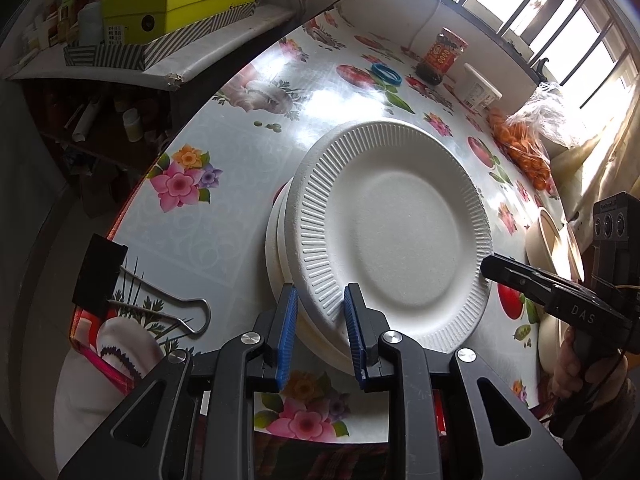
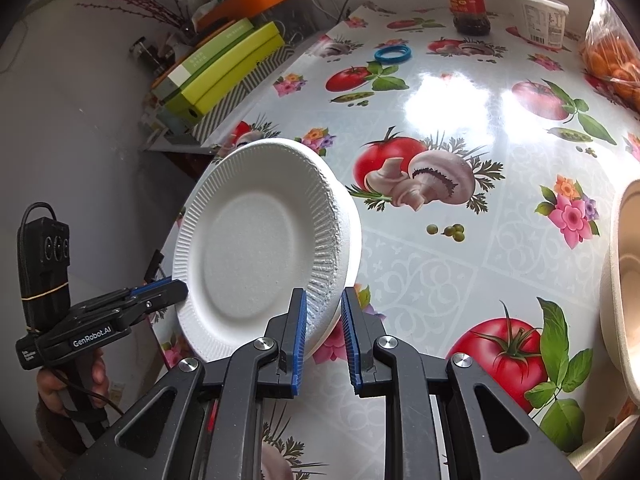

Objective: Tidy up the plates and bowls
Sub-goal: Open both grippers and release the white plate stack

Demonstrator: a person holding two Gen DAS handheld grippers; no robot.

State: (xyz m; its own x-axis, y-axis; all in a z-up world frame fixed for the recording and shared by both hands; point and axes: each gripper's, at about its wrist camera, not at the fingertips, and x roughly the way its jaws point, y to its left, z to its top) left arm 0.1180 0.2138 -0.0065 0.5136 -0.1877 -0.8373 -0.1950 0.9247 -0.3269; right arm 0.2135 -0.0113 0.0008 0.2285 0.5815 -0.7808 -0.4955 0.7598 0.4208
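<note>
Plate [image 1: 400, 224] rim pinched between both tools' fingers.

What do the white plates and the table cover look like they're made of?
Plates: probably moulded foam or pulp, matte white, with pressed ribs round the rim and a faintly grainy surface. Table cover: likely glossy vinyl or oilcloth; printed tomatoes and flowers, bright window glare.

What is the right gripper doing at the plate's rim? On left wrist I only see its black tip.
Observer: The right gripper straddles the rim of the top foam plate, with a blue pad on each side, closed on it.
Operator: Anything close on its far side?
Observer: No. Bare tablecloth lies between the plate and a beige bowl at the picture's right edge.
</note>
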